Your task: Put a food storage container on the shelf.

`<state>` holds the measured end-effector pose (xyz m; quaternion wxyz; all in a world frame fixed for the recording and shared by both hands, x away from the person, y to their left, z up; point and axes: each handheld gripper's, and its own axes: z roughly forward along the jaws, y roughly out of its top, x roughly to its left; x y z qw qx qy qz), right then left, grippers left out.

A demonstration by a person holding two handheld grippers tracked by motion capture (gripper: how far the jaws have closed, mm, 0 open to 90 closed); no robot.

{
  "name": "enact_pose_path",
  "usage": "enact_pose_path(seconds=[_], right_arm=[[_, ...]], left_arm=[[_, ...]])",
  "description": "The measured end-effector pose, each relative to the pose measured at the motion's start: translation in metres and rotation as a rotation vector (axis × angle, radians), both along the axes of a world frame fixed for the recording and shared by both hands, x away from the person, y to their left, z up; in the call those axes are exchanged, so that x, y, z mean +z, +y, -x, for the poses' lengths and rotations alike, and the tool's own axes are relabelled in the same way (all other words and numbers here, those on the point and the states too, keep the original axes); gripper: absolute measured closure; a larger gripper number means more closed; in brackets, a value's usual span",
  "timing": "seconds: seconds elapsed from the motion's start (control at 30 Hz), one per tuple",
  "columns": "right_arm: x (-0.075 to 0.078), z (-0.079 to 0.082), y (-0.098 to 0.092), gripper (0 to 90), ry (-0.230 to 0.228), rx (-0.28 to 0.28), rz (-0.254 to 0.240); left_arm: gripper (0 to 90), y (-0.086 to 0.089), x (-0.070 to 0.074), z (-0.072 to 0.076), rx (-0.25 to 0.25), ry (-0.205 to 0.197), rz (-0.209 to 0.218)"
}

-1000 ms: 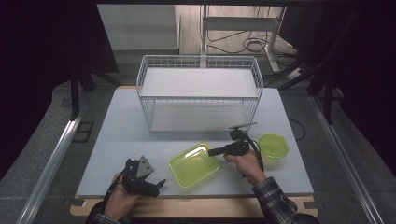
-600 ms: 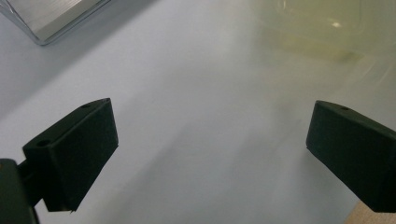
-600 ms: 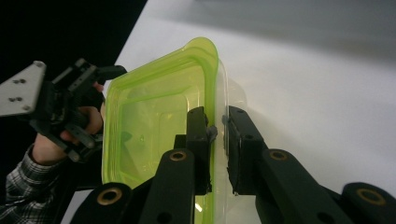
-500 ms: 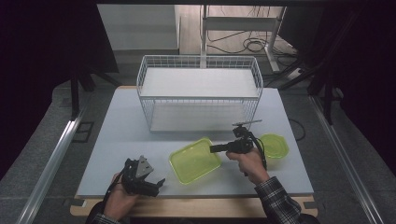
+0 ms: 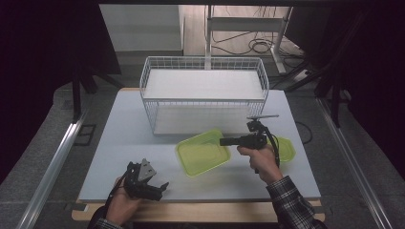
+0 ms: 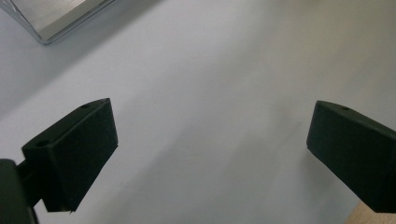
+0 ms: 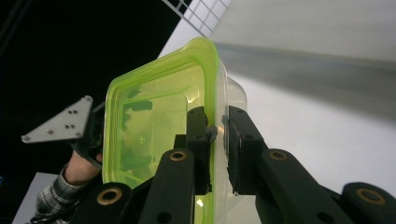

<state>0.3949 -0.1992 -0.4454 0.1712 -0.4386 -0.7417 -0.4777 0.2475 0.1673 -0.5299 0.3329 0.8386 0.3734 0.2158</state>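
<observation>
A yellow-green plastic container (image 5: 203, 152) hangs just above the table's middle, in front of the wire basket. My right gripper (image 5: 224, 141) is shut on its right rim. In the right gripper view the container (image 7: 154, 121) stands on edge, and the two jaws of the right gripper (image 7: 219, 128) pinch its green rim and the clear wall beside it. My left gripper (image 5: 155, 187) rests near the table's front left edge, held in a hand. Its jaws are wide apart over bare table, and the left gripper (image 6: 210, 140) has nothing between its fingers.
A white wire basket (image 5: 205, 95) with a shelf stands at the back middle of the table. A second yellow-green plastic piece (image 5: 287, 149) lies right of my right hand. A metal rail (image 6: 56, 18) runs beside the table. The table's wooden front edge (image 5: 200, 210) is close to both hands.
My right gripper has carried the container up off the table and a little toward the basket. The left gripper has stayed put.
</observation>
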Motion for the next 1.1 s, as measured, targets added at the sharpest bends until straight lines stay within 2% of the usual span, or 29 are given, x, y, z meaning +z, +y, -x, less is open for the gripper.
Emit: enact_pose_path(seconds=[0.53,1.1], right_arm=[[0.041,-0.008,-0.002,79.9,-0.042,-0.025,-0.044],[0.081,-0.020,0.001,79.9,-0.075,-0.059,-0.082]], left_arm=[[1.3,0.000,0.000,-0.001,-0.003,0.006,-0.008],[1.0,0.000,-0.001,-0.001,0.001,0.012,0.004]])
